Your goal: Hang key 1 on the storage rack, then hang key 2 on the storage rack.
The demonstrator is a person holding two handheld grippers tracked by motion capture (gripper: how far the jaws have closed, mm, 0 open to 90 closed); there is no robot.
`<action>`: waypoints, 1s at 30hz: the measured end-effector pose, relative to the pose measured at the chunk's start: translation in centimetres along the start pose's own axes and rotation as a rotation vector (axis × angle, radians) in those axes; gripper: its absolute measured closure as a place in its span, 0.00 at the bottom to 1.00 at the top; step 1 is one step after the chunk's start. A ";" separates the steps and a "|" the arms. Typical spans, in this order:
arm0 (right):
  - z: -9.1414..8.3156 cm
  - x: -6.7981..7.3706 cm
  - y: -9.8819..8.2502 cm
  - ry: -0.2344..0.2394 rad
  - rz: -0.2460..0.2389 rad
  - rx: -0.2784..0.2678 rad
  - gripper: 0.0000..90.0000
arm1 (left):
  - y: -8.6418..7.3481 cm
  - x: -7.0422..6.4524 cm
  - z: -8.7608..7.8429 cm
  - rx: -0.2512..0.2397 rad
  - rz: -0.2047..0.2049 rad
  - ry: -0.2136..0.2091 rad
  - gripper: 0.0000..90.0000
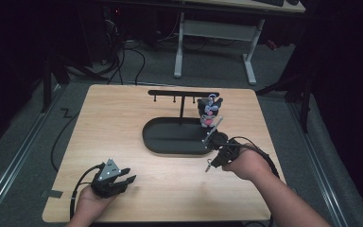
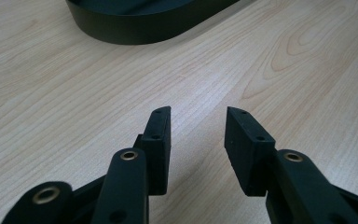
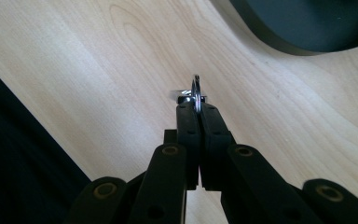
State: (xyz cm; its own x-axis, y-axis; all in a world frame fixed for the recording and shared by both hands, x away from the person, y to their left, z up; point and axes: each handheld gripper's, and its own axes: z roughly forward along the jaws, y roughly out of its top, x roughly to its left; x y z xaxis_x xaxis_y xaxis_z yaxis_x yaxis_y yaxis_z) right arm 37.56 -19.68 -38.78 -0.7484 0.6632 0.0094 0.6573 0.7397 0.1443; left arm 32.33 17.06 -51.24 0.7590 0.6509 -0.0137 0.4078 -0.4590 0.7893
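— Tool first: what is each one doing?

— Right tool [image 3: 197,106] is clamped shut on a small metal ring [image 3: 196,91], held edge-on at the very tips. Left tool [image 2: 198,121] stands about half open with nothing between its jaws, parked low over the counter [image 1: 123,123] near the front left.

— Then largest to smallest. Why that layout?

— The counter carries a black oval tray [image 1: 152,142] near its middle. A T-shaped rack [image 1: 182,92] rises from the tray, with little hooks under its bar, most likely for hanging things, while the tray would catch anything dropped. A small figure [image 1: 209,111] sits by the bar's right end; whether it hangs there cannot be told.

— And the ring?

— It is off the counter, just right of the tray's front end. The tip grip leaves most of the loop free, which would suit slipping it over a hook. The left tool is probably kept clear so the right can work.
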 end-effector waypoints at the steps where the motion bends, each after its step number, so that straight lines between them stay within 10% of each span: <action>1: -0.1 -0.1 0.1 0.002 0.000 -0.003 0.99 | 0.0 0.0 0.0 0.000 -0.001 0.000 0.68; 30: -4.1 -3.0 5.1 -0.032 0.031 -0.003 0.99 | -0.2 0.4 -0.4 -0.004 -0.017 0.009 0.67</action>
State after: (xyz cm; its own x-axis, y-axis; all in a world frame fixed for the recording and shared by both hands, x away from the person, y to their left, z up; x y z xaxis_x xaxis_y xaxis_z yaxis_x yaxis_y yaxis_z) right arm 42.82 -18.39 -34.00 -0.7241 0.6895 -0.0176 0.6802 0.7181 0.1472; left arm 32.32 17.68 -51.19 0.7477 0.6637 -0.0214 0.4185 -0.4460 0.7912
